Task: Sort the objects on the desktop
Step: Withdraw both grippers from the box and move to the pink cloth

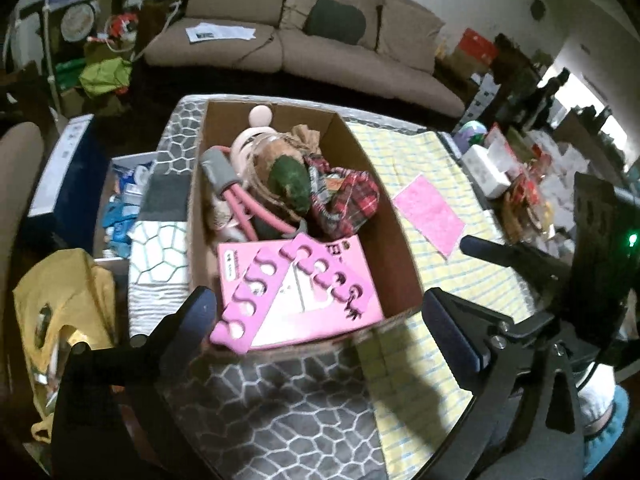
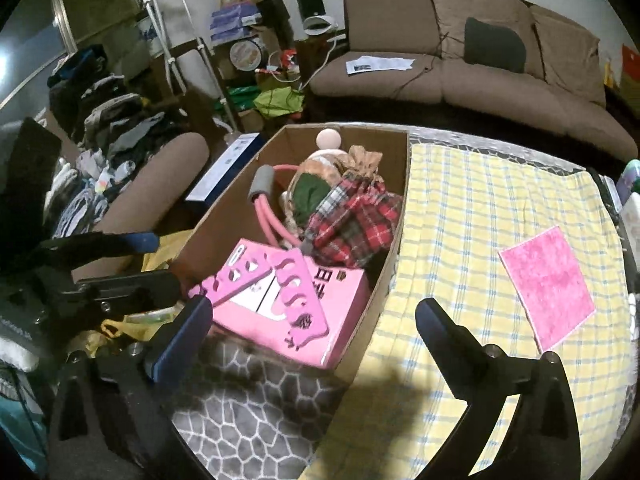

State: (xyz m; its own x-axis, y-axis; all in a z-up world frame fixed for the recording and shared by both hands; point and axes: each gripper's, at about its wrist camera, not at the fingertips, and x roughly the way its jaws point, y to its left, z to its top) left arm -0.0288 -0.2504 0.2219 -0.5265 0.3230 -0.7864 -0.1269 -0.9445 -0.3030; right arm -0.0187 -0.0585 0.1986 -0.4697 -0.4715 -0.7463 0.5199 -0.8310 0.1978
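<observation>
A cardboard box (image 1: 404,256) (image 2: 384,280) stands on the table and holds a pink carton (image 1: 304,308) (image 2: 340,296), pink foam toe separators (image 1: 256,284) (image 2: 296,292), a red plaid pouch (image 1: 348,200) (image 2: 356,220), a pink resistance band (image 1: 240,204) (image 2: 268,208) and a green-topped item (image 1: 290,184). A pink cloth (image 1: 430,216) (image 2: 548,284) lies flat on the yellow checked cloth (image 1: 460,276) (image 2: 480,220) to the box's right. My left gripper (image 1: 316,316) is open and empty over the box's near edge. My right gripper (image 2: 312,320) is open and empty, also at the near edge.
The table has a grey honeycomb cover (image 1: 296,408) (image 2: 256,412). A brown sofa (image 1: 320,40) (image 2: 480,64) stands behind. A yellow bag (image 1: 60,308) and clutter lie left of the table; more clutter (image 1: 520,184) sits at the right.
</observation>
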